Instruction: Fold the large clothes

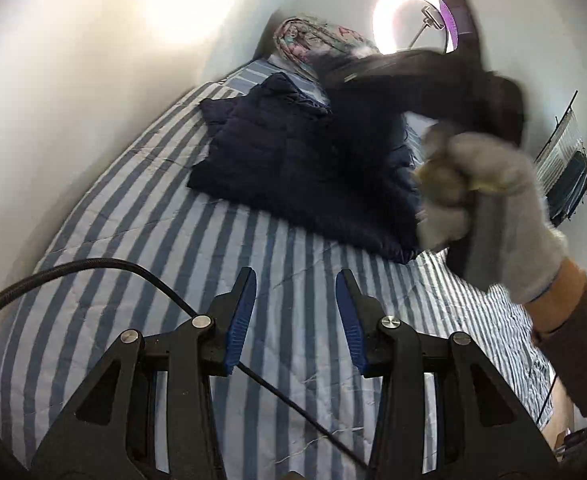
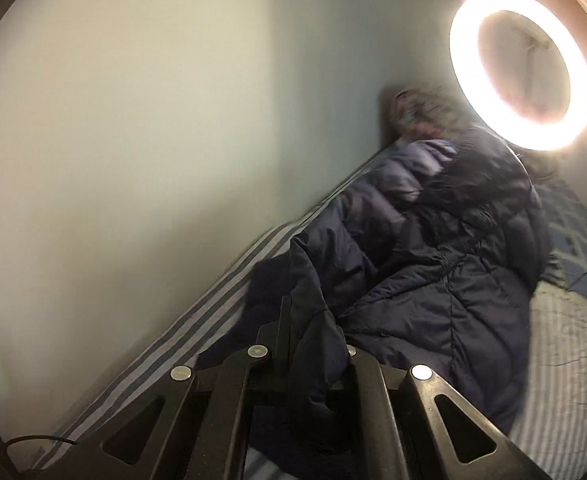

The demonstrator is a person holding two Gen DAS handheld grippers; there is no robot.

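Lying on the striped bed [image 1: 141, 248], the dark navy puffer jacket [image 1: 293, 168] sits well ahead of the left gripper [image 1: 295, 312], whose blue-padded fingers [image 1: 240, 320] stand apart with nothing between them, only bedsheet below. A gloved hand [image 1: 489, 196] carries the blurred right gripper [image 2: 317, 344] over the jacket's right side; in its own view its fingers are clenched on a fold of the jacket's edge. A rolled patterned blanket [image 1: 313, 40] sits at the bed's far end beside a lit ring light [image 1: 409, 16], with pale walls [image 1: 93, 60] around.
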